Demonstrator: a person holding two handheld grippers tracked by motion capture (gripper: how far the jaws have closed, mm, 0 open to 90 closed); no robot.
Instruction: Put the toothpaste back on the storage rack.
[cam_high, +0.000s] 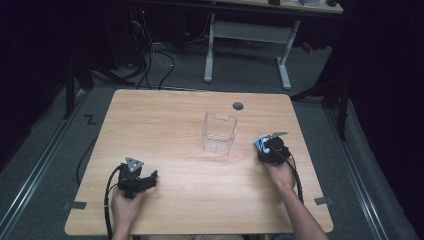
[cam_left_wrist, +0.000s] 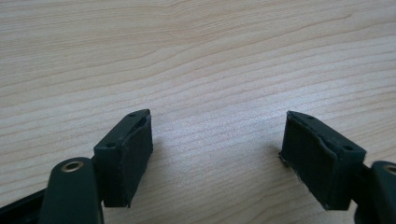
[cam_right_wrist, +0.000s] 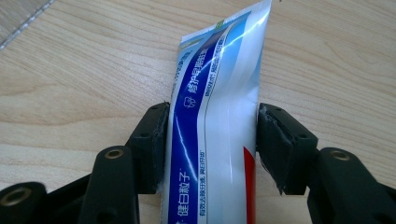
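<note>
Right gripper view, nearest of all, has the right gripper with its jaws clamped on a toothpaste tube, pads pressing both edges across its flat width. The tube looks light, soft and glossy, so I would judge it apt to buckle or slide; a hold across the flat body, as here, seems safer than one near the thin crimped end that points away. Its cap end is cut off below the frame, and whether the tube rests on the table or hangs just above I cannot tell.

At the near left edge, the left gripper sits with jaws wide apart over bare wood, holding nothing.

Farther out, mid-table, stands a clear plastic container, open on top, well left of the tube; its inside is hard to make out.
</note>
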